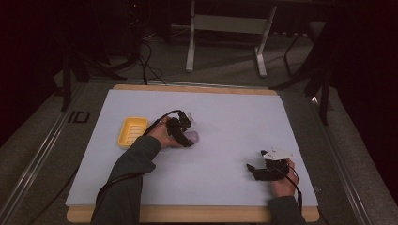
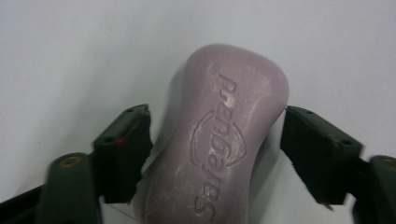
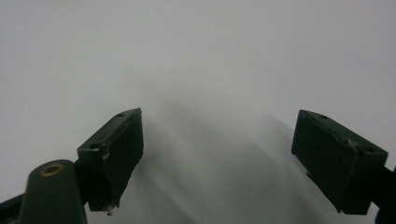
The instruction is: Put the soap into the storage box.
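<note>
A pale purple soap bar point(image 2: 219, 149) with embossed lettering lies flat on the white table top point(image 1: 234, 122), just left of centre; in the high view the soap bar point(image 1: 193, 137) peeks out beside the hand. My left gripper point(image 2: 215, 140) stands open with its jaws on either side of the bar's middle, close to its sides, and a sliver of gap shows at the right jaw. In the high view the left gripper point(image 1: 184, 133) points down at the soap. My right gripper point(image 1: 252, 168) rests near the front right, open, and the right gripper point(image 3: 217, 149) has only bare table between its jaws.
A yellow ribbed soap dish point(image 1: 132, 131) sits on the table left of the left hand. The wooden table edge point(image 1: 187, 214) runs along the front. Beyond the table stand a metal frame point(image 1: 225, 28) and floor cables point(image 1: 145, 61).
</note>
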